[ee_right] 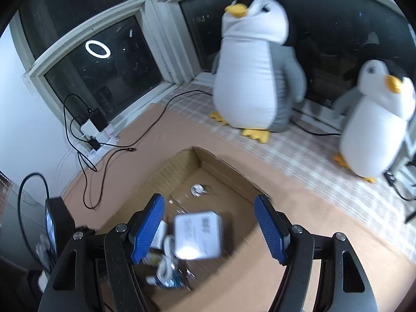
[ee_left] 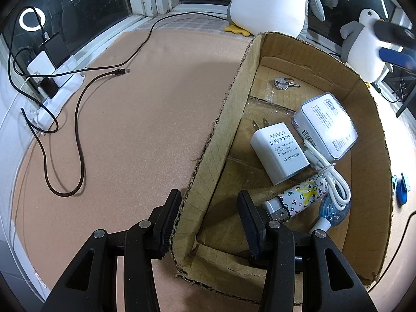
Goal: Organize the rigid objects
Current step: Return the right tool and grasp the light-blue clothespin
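Inside cardboard box [ee_left: 226,119] | left view only: lighter [ee_left: 299,197] | right view blurred

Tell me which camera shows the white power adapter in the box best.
The left wrist view: the white power adapter lies sharp and whole in the cardboard box, prongs and printed label visible. In the right wrist view only a blurred sliver shows behind a blue finger.

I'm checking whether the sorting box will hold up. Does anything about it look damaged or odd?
Yes. The cardboard box has ragged, torn top edges, worst along its left wall, where the corrugation is frayed. The left gripper straddles that wall with its jaws open. The contents look intact.
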`<state>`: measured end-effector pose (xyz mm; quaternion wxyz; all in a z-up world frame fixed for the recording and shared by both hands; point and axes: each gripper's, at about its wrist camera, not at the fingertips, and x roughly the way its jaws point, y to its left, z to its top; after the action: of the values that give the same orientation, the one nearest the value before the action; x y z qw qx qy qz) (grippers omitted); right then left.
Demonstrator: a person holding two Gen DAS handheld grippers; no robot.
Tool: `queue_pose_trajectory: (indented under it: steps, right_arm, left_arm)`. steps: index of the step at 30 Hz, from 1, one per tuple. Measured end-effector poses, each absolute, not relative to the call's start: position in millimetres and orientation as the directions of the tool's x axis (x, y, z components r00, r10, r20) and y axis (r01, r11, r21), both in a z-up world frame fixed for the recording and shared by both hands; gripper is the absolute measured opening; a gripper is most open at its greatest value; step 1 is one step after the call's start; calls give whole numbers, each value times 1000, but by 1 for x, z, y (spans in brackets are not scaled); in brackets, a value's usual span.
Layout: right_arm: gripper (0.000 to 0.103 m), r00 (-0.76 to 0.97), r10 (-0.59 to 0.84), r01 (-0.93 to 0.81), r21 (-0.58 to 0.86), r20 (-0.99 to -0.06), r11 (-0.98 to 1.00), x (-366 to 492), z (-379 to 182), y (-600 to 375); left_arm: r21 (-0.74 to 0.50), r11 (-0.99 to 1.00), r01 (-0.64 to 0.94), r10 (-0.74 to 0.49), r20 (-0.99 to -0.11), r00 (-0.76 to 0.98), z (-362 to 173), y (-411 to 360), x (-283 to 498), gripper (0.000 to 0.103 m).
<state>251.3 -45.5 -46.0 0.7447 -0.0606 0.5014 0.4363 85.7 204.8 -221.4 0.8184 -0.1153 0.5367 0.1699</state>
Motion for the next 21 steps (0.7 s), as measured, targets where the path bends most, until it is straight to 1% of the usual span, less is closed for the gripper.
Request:
queue_pose_trajectory:
  steps: [7,15,21]
  right_arm:
    - [68,174,571,-679,323,-802,660,245,-35,-104]
    - [68,271,507,-602,267,-818,752,239,-29,-172]
    - [68,269,461,-526,272,-846,806,237,-37,-212]
  left_arm:
    - [10,918,-396,168,-916,365,-221,201,85,49]
    - [38,923,-384,188,-912,363,-220,195,85,49]
    - [51,924,-380,199,-910,364,-220,193,85,49]
